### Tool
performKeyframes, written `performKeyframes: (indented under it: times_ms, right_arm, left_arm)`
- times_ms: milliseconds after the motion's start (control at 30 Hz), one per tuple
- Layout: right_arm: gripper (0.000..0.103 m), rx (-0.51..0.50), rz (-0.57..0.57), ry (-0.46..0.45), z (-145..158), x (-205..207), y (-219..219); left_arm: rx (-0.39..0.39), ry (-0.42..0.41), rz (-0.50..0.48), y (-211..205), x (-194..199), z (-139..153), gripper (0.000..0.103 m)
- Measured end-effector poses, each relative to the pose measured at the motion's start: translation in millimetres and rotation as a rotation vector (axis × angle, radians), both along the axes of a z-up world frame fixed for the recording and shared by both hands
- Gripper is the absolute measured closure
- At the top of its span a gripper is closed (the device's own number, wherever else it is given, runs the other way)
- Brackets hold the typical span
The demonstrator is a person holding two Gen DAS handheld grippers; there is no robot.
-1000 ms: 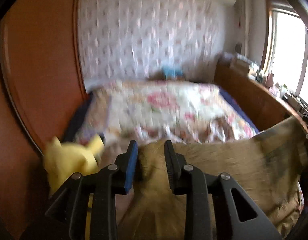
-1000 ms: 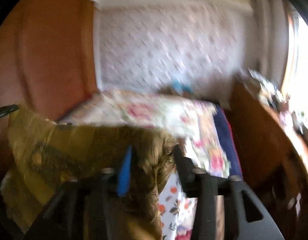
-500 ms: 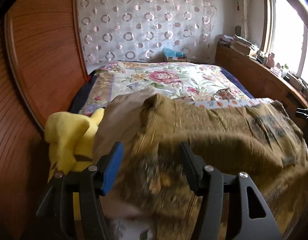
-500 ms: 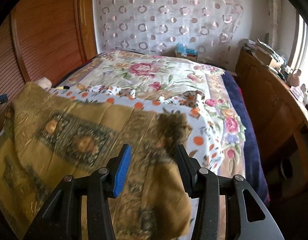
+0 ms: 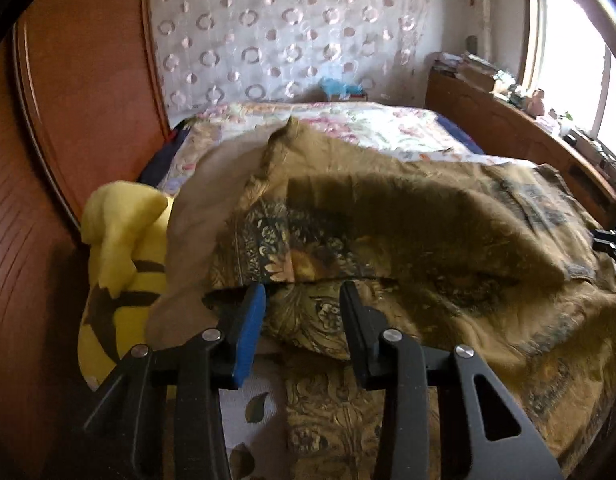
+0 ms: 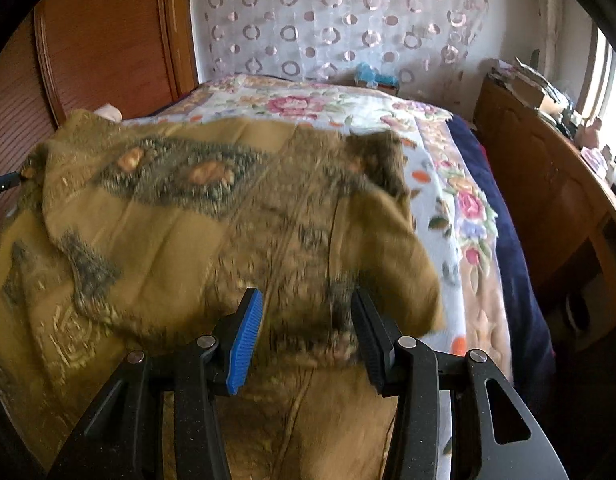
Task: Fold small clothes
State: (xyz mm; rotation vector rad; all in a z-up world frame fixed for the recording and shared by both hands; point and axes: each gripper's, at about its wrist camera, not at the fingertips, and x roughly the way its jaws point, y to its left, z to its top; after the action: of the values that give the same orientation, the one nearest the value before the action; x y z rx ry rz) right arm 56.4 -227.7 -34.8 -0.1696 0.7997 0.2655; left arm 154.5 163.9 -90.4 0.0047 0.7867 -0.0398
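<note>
You are laying an olive-gold patterned garment (image 5: 408, 240) across the near end of the bed (image 6: 348, 108), and by the look of it the first fold is only just going over: an upper layer is doubling back on the lower one, its edge still lofted and rumpled rather than pressed flat. I judge the job as early — the cloth is still wide, the far corners are sticking up, and smoothing plus at least one more fold are waiting.

Your left gripper (image 5: 302, 316) is closing, its fingers (image 5: 252, 320) straddling the folded edge without yet pressing on it, as far as the left wrist view shows. Your right gripper (image 6: 306, 320) is standing half spread over the garment's right corner; fabric is lying between the fingers (image 6: 246, 332), but blur is hiding whether the pads are biting it — I cannot tell.

The garment is resting on a floral bedspread (image 6: 460, 196), white with pink roses, over a dark blue underlayer (image 6: 504, 240). A yellow plush toy (image 5: 124, 240) is sitting just beside the garment's left edge, against the wooden wardrobe (image 5: 80, 80). Behind the bed a sheer curtain with ring patterns (image 6: 348, 20) is hanging, a blue item (image 6: 372, 74) is lying at its foot, and a cluttered wooden sideboard (image 6: 548, 168) is running under the bright window (image 5: 568, 40).
</note>
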Motion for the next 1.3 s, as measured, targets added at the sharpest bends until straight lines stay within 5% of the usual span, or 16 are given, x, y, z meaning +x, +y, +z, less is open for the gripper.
performKeyframes:
  times_ms: [300, 367, 433, 800, 1067, 1133, 1233, 1300]
  right_arm:
    - [0.054, -0.007, -0.025, 0.008, 3, -1, -9]
    - [0.053, 0.011, -0.026, 0.014, -3, 2, -12]
    - [0.052, 0.026, -0.027, 0.018, -3, 2, -17]
    - [0.052, 0.018, -0.03, 0.015, -13, 10, -12]
    - [0.052, 0.018, -0.03, 0.014, -12, 9, -12]
    - [0.052, 0.018, -0.03, 0.014, -13, 9, -12]
    - [0.052, 0.019, -0.03, 0.014, -13, 9, -13]
    - [0.052, 0.018, -0.029, 0.014, -13, 9, -13]
  left_arm:
    - [-0.079, 0.007, 0.024, 1, 16, -4, 0.066]
    - [-0.085, 0.016, 0.013, -3, 18, -3, 0.098]
    - [-0.078, 0.012, 0.005, -6, 16, -1, 0.1]
    - [-0.171, -0.121, -0.134, -34, -35, 86, 0.101]
    - [-0.073, -0.123, -0.096, -33, -36, 88, 0.101]
    - [-0.076, -0.095, -0.09, -29, -32, 76, 0.094]
    - [-0.047, -0.082, -0.076, -27, -28, 61, 0.06]
    - [-0.034, -0.07, -0.068, -24, -22, 51, 0.058]
